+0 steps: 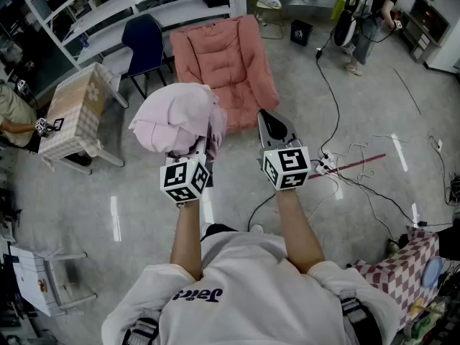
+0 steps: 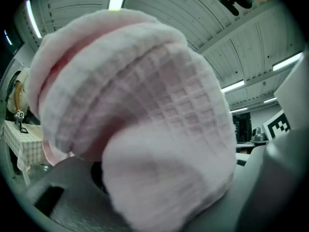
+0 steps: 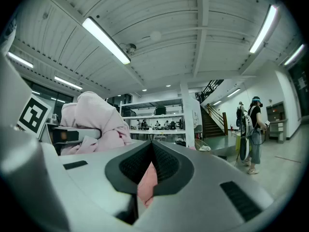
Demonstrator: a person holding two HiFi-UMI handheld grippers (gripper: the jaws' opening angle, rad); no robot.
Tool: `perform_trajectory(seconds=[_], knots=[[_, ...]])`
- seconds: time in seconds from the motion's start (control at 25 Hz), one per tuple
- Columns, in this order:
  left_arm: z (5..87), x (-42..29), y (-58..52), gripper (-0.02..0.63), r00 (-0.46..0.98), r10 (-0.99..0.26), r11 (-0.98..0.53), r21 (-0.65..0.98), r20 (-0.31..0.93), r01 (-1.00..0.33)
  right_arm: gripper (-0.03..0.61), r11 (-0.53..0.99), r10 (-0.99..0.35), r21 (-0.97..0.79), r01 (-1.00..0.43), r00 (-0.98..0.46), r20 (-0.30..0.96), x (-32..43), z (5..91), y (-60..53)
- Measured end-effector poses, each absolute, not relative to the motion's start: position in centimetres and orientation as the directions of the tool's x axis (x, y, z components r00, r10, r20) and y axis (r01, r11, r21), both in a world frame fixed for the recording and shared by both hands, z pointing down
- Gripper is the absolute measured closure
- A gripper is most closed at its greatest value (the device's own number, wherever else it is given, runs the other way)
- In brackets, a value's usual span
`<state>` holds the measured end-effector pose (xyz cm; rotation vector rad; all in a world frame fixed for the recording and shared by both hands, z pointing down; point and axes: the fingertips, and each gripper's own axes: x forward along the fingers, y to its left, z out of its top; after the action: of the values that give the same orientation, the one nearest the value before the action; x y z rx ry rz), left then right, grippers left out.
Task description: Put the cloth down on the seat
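Observation:
A bundled pale pink waffle-weave cloth [image 1: 180, 115] is held up in front of me, with my left gripper [image 1: 194, 148] shut on its lower part. In the left gripper view the cloth [image 2: 140, 105] fills nearly the whole picture and bulges out over the jaws. The seat is a salmon-pink cushioned armchair [image 1: 228, 60] standing on the floor just beyond both grippers. My right gripper [image 1: 273, 121] hovers beside the cloth over the chair's front right edge. Its jaws meet at the tips with nothing in them [image 3: 152, 146]; only the pink of the chair shows through the slit.
A dark blue chair [image 1: 147, 40] and white shelving [image 1: 122, 6] stand behind the armchair. A small checked-cloth table [image 1: 75, 110] is at left with a seated person [image 1: 13, 117]. Cables [image 1: 359, 157] trail over the floor at right; a person [image 1: 366, 20] stands far right.

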<state>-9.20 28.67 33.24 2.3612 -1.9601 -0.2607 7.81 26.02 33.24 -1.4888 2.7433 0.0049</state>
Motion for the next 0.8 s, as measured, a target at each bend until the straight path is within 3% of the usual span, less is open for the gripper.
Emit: perform_trajectory(seconds=[0.4, 0.8], knots=[[36.8, -7.2, 25.9, 0.347, 0.161, -0.987, -0.161, 0.182, -0.015, -0.970, 0.566, 0.558, -0.824, -0.155, -0.815, -0.566, 0.010, 9.7, 37.1, 22.6], [38.1, -6.5, 12.1, 0.347, 0.217, -0.976, -0.216, 0.215, -0.018, -0.952, 0.565, 0.563, -0.819, -0.103, -0.820, -0.571, 0.065, 7.9, 38.2, 11.3]])
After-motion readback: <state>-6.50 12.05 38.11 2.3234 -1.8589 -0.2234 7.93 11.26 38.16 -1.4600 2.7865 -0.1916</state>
